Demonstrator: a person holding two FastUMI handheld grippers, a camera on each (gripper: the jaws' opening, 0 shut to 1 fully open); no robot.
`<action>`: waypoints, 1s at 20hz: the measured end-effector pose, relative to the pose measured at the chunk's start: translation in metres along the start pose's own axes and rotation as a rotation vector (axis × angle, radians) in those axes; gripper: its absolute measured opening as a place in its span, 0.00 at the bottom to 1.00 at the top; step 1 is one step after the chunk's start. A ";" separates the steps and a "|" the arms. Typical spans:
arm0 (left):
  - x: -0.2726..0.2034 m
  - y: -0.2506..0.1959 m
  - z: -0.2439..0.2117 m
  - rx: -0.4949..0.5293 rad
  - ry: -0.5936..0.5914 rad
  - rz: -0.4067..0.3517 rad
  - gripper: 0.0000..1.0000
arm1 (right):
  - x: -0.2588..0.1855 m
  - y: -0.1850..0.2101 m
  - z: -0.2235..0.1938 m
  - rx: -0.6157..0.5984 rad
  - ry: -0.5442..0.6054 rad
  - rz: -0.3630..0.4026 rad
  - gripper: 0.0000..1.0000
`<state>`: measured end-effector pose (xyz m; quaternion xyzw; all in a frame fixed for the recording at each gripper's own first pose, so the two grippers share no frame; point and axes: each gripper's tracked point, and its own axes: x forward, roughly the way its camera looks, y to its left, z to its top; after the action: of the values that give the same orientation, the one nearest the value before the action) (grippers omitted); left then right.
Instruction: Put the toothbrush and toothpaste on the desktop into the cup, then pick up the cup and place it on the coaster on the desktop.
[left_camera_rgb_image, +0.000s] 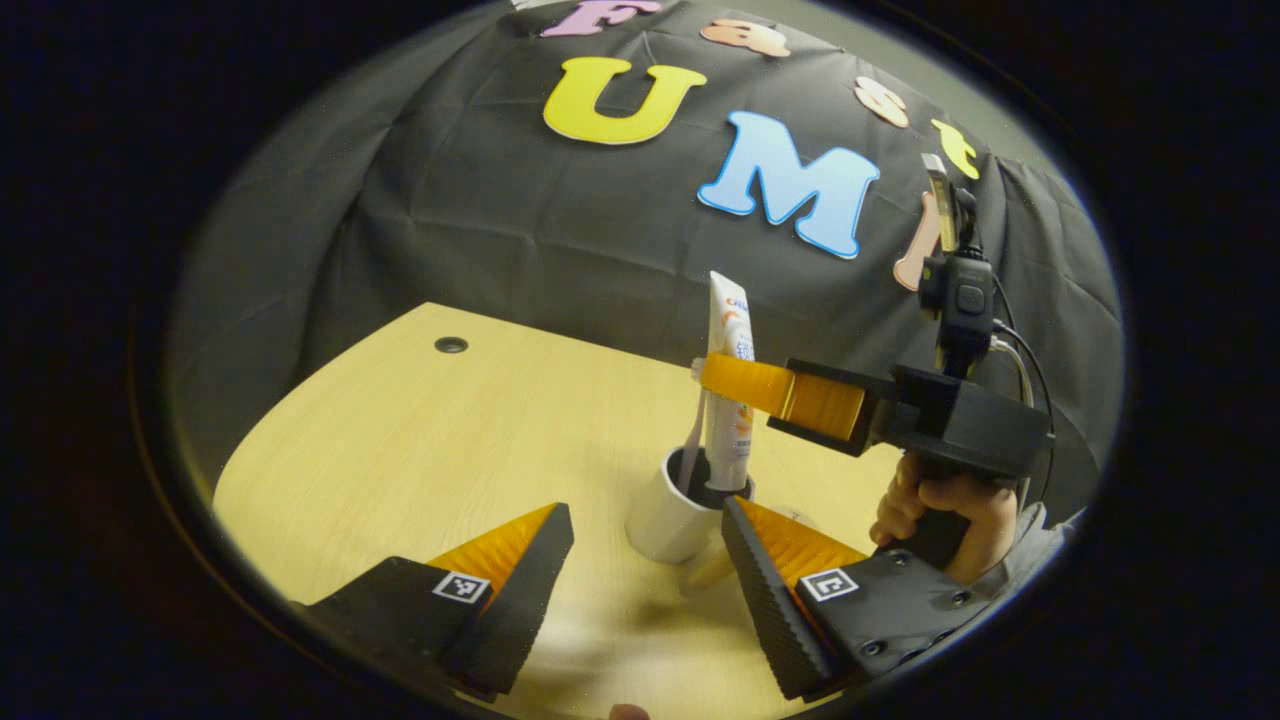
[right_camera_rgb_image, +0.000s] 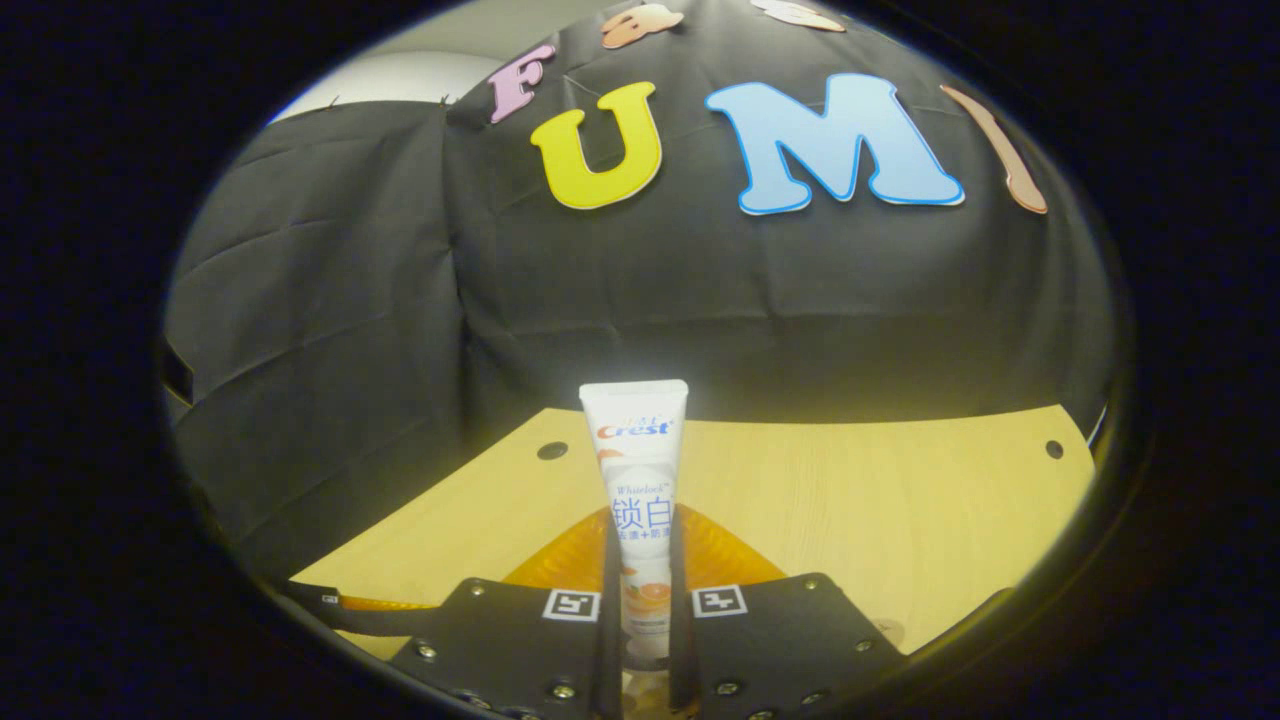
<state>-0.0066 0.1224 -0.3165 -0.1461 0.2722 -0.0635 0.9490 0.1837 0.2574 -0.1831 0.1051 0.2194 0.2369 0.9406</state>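
A white cup stands on the wooden desk, just ahead of my open left gripper and slightly right of the middle between its fingers. A toothbrush leans inside the cup. The white toothpaste tube stands upright with its lower end in the cup's mouth. My right gripper comes in from the right and is shut on the tube's middle. In the right gripper view the tube rises between the pressed fingers of that gripper.
A hand holds the right gripper's handle to the right of the cup. The desk has small round holes near its far edge. The black cloth wall hangs right behind the desk.
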 end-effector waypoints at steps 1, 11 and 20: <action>0.000 0.002 -0.001 -0.001 0.000 0.005 0.97 | 0.000 0.000 -0.001 -0.004 0.008 0.000 0.19; 0.001 -0.008 -0.004 0.012 0.004 -0.004 0.97 | -0.018 0.002 -0.005 -0.030 0.034 -0.004 0.70; 0.008 -0.040 -0.008 0.044 0.021 -0.041 0.97 | -0.060 -0.020 0.032 -0.025 -0.053 -0.050 0.83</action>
<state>-0.0063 0.0810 -0.3145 -0.1300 0.2777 -0.0907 0.9475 0.1593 0.2079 -0.1387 0.0941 0.1941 0.2130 0.9529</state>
